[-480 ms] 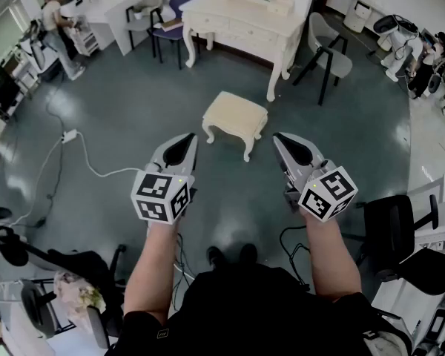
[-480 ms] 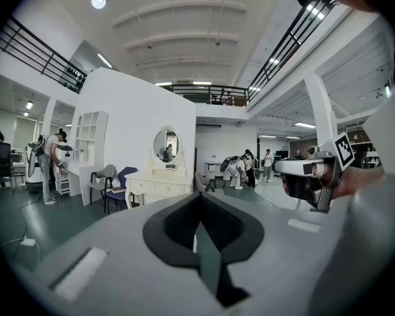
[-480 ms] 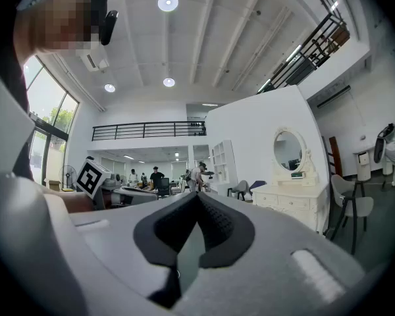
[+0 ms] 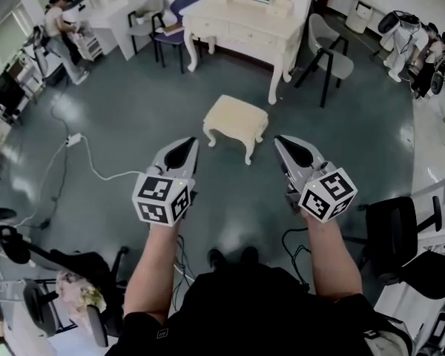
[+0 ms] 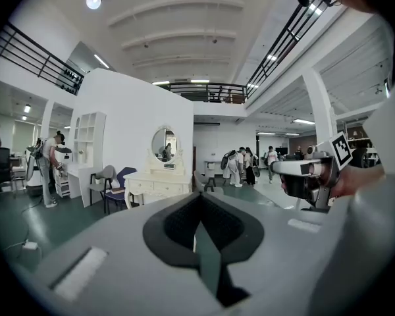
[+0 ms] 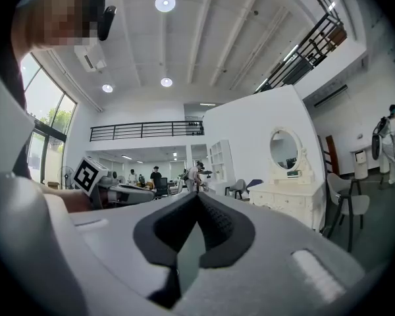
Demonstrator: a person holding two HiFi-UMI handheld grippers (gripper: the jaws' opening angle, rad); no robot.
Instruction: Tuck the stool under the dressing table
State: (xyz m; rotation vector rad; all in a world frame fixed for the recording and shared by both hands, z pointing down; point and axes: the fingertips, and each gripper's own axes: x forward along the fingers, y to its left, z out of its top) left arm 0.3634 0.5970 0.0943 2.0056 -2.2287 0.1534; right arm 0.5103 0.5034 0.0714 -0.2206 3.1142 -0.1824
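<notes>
Cream stool (image 4: 236, 117): I see it on the floor (image 4: 126, 110), in front of the dressing table (image 4: 241, 24), not under it.
Left tongs (image 4: 191, 143): I read them pressed together, empty, near the stool's left.
Right tongs (image 4: 279, 141): pressed together, empty, near its right.

The stool (image 4: 236, 122) stands on the floor (image 4: 126, 102) at twelve o'clock, beyond the left gripper (image 4: 188, 142) and right gripper (image 4: 280, 140); the dressing table (image 4: 241, 22) is behind it, a chair (image 4: 328, 54) at one o'clock.
</notes>
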